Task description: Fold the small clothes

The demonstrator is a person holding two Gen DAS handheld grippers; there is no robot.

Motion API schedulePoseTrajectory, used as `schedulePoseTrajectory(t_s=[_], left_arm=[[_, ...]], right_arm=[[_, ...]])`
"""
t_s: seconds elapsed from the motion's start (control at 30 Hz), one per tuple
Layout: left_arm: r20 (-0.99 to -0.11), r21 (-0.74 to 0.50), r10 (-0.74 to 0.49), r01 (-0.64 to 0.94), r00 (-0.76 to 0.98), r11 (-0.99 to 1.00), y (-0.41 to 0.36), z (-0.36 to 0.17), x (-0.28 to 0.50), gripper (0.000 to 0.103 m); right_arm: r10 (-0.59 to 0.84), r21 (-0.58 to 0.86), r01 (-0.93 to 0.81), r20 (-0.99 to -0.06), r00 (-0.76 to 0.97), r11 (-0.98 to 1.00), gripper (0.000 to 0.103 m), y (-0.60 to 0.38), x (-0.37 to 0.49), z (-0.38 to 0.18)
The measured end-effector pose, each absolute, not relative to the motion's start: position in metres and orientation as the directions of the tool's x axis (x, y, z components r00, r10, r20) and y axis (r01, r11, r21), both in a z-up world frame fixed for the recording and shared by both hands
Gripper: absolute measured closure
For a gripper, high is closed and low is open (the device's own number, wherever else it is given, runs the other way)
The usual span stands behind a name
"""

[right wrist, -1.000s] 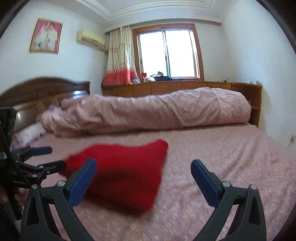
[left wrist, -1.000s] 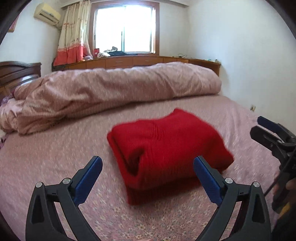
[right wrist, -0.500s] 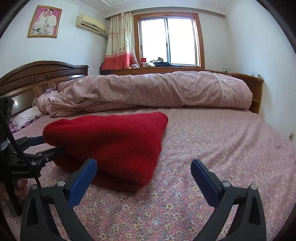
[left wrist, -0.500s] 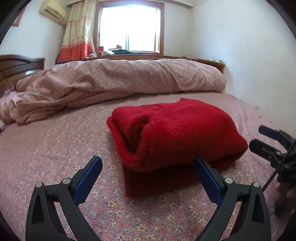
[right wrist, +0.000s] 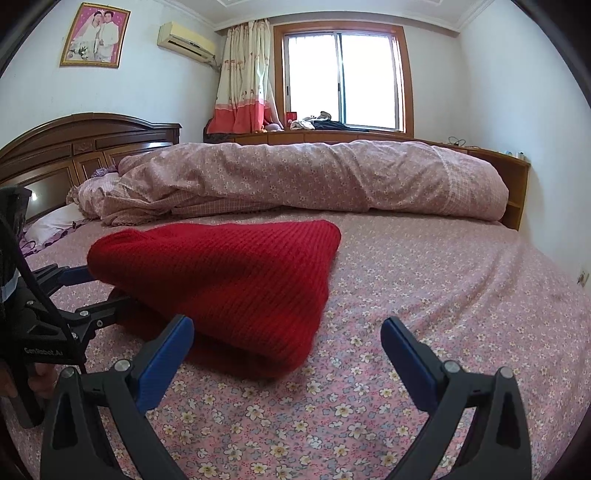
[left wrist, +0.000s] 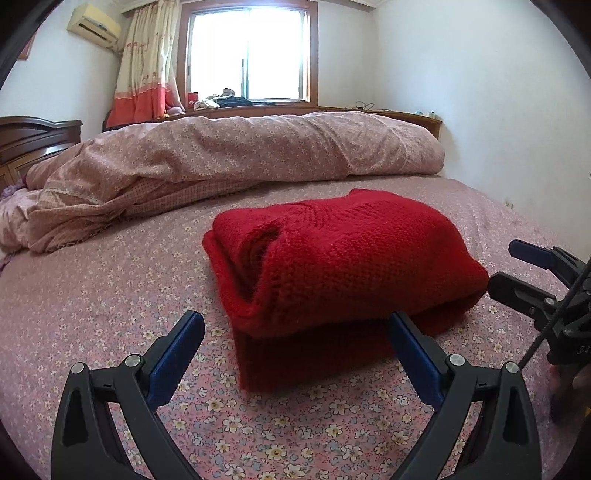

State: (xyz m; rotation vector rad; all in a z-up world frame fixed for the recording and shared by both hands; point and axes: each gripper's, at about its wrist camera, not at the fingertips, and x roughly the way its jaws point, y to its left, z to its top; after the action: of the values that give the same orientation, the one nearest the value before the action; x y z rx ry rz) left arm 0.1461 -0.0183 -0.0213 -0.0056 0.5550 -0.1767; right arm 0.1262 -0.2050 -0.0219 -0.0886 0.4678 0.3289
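Lying folded on the bed (left wrist: 110, 295), the red sweater (left wrist: 332, 266) sits mid-mattress, in front of the rolled quilt (left wrist: 240, 155); the left gripper (left wrist: 295, 343) spreads wide just short of its near edge, holding nothing; only this view shows the neck opening; the right view alone shows the plain ribbed side, a headboard (right wrist: 74, 147) and a framed photo (right wrist: 96, 35); the right gripper (right wrist: 288, 343) gapes empty too; a second ago the sweater was blurred, now it lies sharp.

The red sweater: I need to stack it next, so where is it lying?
The red sweater lies folded on the floral bedsheet, mid-bed, in front of the rolled duvet, between the open left gripper and right gripper.
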Motion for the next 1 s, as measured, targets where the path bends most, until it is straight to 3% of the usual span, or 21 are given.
schedulePoseTrajectory(t_s=[1.0], left_arm=[[-0.545, -0.036, -0.175, 0.186, 0.82, 0.982, -0.0276, -0.0242, 0.1453, 0.007]], right_arm=[[0.29, -0.025, -0.343, -0.479, 0.828, 0.939, 0.0, -0.2013, 0.1289, -0.0267]])
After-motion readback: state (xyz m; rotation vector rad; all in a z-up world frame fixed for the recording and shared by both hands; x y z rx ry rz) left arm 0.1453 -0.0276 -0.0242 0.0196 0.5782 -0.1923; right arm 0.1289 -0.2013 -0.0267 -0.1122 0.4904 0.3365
